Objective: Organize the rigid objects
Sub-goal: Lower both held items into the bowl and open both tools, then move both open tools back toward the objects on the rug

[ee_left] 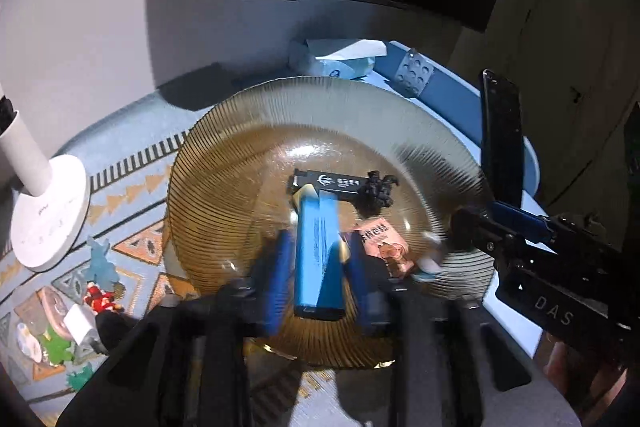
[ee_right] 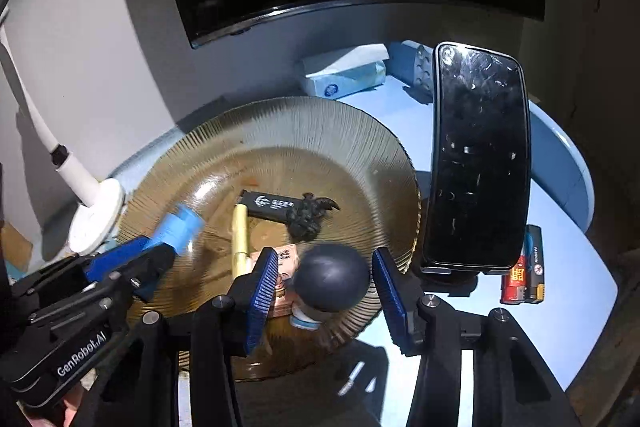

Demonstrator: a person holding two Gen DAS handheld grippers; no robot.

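An amber ribbed glass plate (ee_left: 240, 131) (ee_right: 320, 131) holds a black printed stick (ee_left: 332, 183) (ee_right: 272, 203), a dark figurine (ee_left: 378, 191) (ee_right: 310, 215), a gold tube (ee_right: 240, 239) and a pink card box (ee_left: 384, 239) (ee_right: 286, 253). My left gripper (ee_left: 320, 247) (ee_right: 160, 251) hangs over the plate's near side. A blurred light-blue box (ee_left: 320, 259) (ee_right: 180, 227) lies between its fingers with slim gaps, so the jaws stand open. My right gripper (ee_right: 326, 259) (ee_left: 460, 223) is shut on a small figure with a dark round head (ee_right: 332, 275) and a white-blue base, over the plate's rim.
A black phone (ee_right: 480, 163) (ee_left: 500, 139) stands upright right of the plate. A white lamp base (ee_left: 48, 211) (ee_right: 96, 223) sits left. A tissue pack (ee_left: 332, 59) and blister pack (ee_left: 414, 71) lie behind. Small toys (ee_left: 96, 295) lie at the left, lighters (ee_right: 524, 275) at the right.
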